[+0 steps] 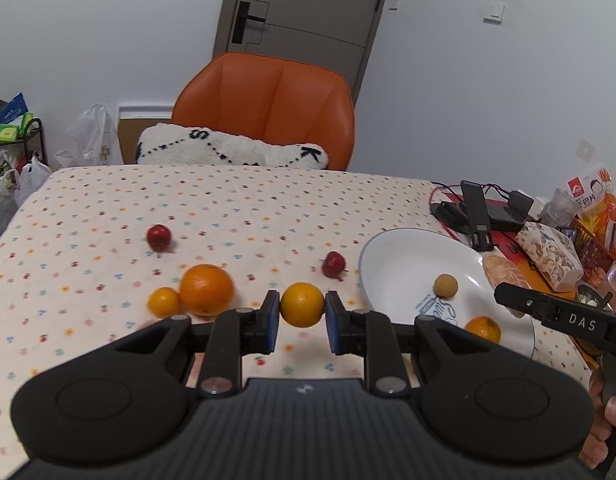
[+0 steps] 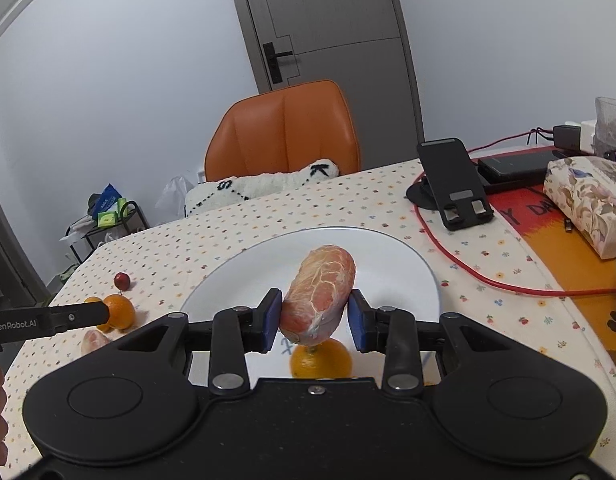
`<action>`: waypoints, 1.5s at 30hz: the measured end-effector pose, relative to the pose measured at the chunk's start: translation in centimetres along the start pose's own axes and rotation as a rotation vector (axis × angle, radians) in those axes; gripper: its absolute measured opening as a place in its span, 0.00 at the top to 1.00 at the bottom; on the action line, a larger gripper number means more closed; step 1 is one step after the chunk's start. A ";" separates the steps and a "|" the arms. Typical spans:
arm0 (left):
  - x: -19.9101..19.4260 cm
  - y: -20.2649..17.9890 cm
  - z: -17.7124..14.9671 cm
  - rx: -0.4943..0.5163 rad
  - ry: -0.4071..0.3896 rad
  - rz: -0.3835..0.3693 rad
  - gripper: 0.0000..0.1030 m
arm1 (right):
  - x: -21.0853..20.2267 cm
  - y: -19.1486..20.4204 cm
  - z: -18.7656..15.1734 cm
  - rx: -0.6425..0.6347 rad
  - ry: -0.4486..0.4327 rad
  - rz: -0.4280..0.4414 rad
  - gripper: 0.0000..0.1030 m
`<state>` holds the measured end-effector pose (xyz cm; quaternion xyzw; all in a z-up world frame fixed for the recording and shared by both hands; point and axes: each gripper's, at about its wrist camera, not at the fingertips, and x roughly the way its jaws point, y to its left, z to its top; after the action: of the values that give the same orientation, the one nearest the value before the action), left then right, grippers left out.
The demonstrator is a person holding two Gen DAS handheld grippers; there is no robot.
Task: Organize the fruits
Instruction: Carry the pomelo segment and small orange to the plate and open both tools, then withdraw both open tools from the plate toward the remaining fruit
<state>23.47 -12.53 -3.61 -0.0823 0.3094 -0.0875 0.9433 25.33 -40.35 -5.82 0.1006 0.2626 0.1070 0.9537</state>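
My left gripper (image 1: 302, 320) is shut on a small orange (image 1: 302, 300), held just above the dotted tablecloth. To its left lie a large orange (image 1: 207, 289) and a small one (image 1: 163, 302). Two red fruits (image 1: 159, 237) (image 1: 334, 264) sit farther back. The white plate (image 1: 396, 256) holds a brown round fruit (image 1: 445, 285) and a mandarin (image 1: 483, 330). My right gripper (image 2: 316, 318) is shut on a peeled citrus piece (image 2: 320, 284), over the plate (image 2: 243, 276) and above the mandarin (image 2: 322, 362). Another peeled piece (image 2: 92, 341) lies on the cloth.
An orange chair (image 1: 267, 100) with a white cushion (image 1: 231, 148) stands at the table's far edge. On the right are a phone stand (image 2: 456, 184), a red cable (image 2: 460, 264), a floral tissue box (image 2: 588, 200) and snack packs (image 1: 596, 200). A hand (image 1: 608, 420) grips the right tool.
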 end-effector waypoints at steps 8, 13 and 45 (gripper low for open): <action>1.5 -2.7 0.4 0.038 0.014 -0.020 0.78 | 0.5 -1.2 0.1 0.017 0.000 0.002 0.67; 2.2 -4.3 0.8 0.079 0.019 -0.025 0.78 | 0.7 -1.4 0.0 0.012 -0.004 -0.001 0.59; -1.9 0.7 1.9 0.095 -0.022 0.070 0.31 | 0.4 2.8 -0.1 -0.014 -0.016 0.081 0.47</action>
<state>23.19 -11.29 -1.12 -0.0276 0.2972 -0.0681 0.9520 25.20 -37.54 -5.40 0.1054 0.2500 0.1465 0.9513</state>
